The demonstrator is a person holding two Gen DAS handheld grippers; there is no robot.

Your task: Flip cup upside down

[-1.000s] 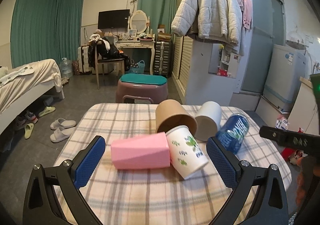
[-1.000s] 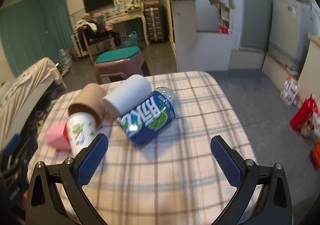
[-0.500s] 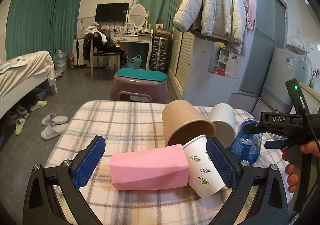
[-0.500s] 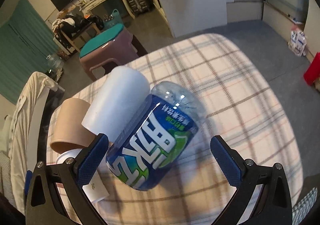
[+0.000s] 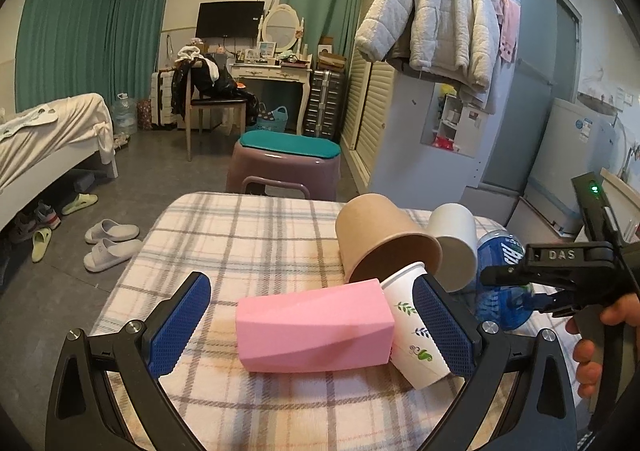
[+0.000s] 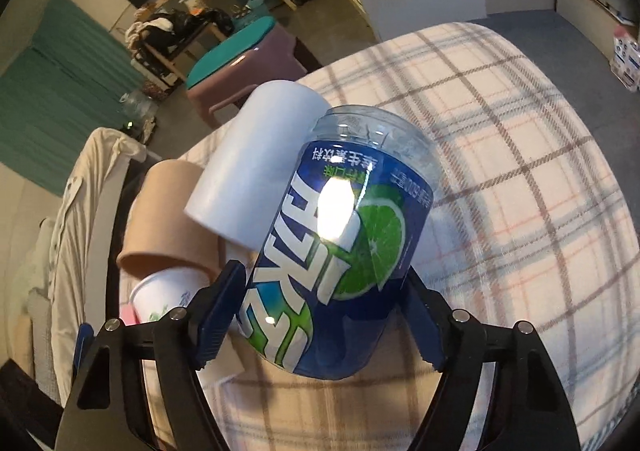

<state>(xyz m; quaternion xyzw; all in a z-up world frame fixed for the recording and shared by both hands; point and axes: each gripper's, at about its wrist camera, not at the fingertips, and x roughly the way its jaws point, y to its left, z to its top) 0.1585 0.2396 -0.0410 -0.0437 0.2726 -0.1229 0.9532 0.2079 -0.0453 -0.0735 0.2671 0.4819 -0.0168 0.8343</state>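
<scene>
Right gripper point(image 6: 322, 315): pads closed against both sides of blue cup point(image 6: 336, 247)
Blue cup: on its side on table point(image 6: 520, 179), touching white cup point(image 6: 252, 171)
Left gripper point(image 5: 314, 325): spread wide around pink cup point(image 5: 312, 325)

You cannot see the open end of the blue cup point(image 6: 340, 251); the right gripper point(image 6: 320, 311) covers its sides. In the left view your gripper's arm hides most of it. The pink cup point(image 6: 127, 313) is almost hidden behind the paper cup point(image 6: 160, 297).

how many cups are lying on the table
5: pink cup in front, leaf-print cup beside it, brown cup, white cup, blue cup between the right gripper's fingers.
</scene>
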